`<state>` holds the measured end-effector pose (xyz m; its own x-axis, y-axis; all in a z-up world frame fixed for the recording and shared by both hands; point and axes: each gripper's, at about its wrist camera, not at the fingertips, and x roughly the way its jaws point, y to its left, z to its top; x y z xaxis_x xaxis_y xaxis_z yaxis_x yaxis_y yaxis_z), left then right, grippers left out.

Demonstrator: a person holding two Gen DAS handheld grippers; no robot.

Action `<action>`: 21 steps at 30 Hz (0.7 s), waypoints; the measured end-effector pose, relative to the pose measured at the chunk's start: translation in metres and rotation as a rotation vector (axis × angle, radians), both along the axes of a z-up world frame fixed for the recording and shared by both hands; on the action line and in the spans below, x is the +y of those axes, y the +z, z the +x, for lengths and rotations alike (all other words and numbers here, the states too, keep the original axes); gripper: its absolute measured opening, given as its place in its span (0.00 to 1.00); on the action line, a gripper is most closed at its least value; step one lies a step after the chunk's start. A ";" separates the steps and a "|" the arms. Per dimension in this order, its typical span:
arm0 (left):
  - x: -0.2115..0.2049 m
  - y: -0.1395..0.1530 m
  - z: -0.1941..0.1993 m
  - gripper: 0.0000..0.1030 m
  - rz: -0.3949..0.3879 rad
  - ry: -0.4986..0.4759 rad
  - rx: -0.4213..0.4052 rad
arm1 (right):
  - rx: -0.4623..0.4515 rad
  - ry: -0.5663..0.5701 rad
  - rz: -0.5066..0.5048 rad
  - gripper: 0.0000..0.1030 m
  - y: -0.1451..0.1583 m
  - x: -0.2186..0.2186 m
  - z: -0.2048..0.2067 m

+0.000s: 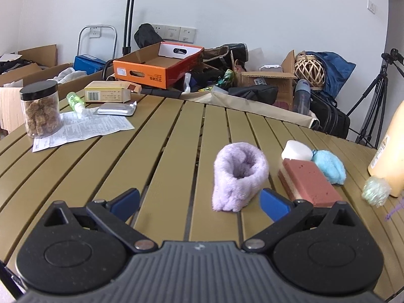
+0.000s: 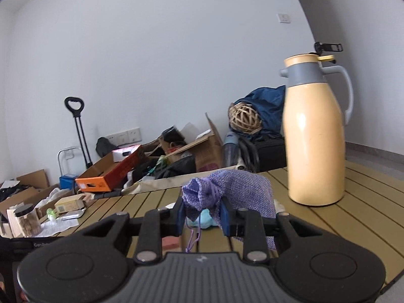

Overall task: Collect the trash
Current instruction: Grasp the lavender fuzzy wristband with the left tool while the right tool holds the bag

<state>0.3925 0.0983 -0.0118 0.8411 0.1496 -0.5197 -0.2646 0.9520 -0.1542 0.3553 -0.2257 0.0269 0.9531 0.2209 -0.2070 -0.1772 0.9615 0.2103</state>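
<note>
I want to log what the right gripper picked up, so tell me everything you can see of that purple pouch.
The purple pouch is a small bag of coarse woven lilac fabric, its mouth gathered by a purple drawstring that dangles below. The right gripper has its jaws shut on the bunched neck, holding it lifted above the slatted table.

My right gripper pinches a purple woven drawstring pouch by its gathered neck, clear of the worktop, its cord dangling below. On the slats ahead of my left gripper stands a fluffy lilac cuff, upright and open at the top. Just right of it lie a pink-topped sponge, a white block and a pale blue fluffy ball, bunched together. A greenish crumpled wad sits farther right.
</note>
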 end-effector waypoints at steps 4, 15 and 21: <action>-0.005 0.000 0.005 1.00 0.004 -0.004 -0.001 | -0.011 -0.019 0.003 0.26 -0.003 -0.016 -0.003; -0.019 0.000 0.024 1.00 0.045 -0.018 0.017 | -0.007 -0.073 0.009 0.26 -0.008 -0.041 -0.007; -0.020 -0.004 0.044 1.00 0.054 -0.015 0.042 | -0.002 -0.095 0.015 0.26 -0.012 -0.051 -0.008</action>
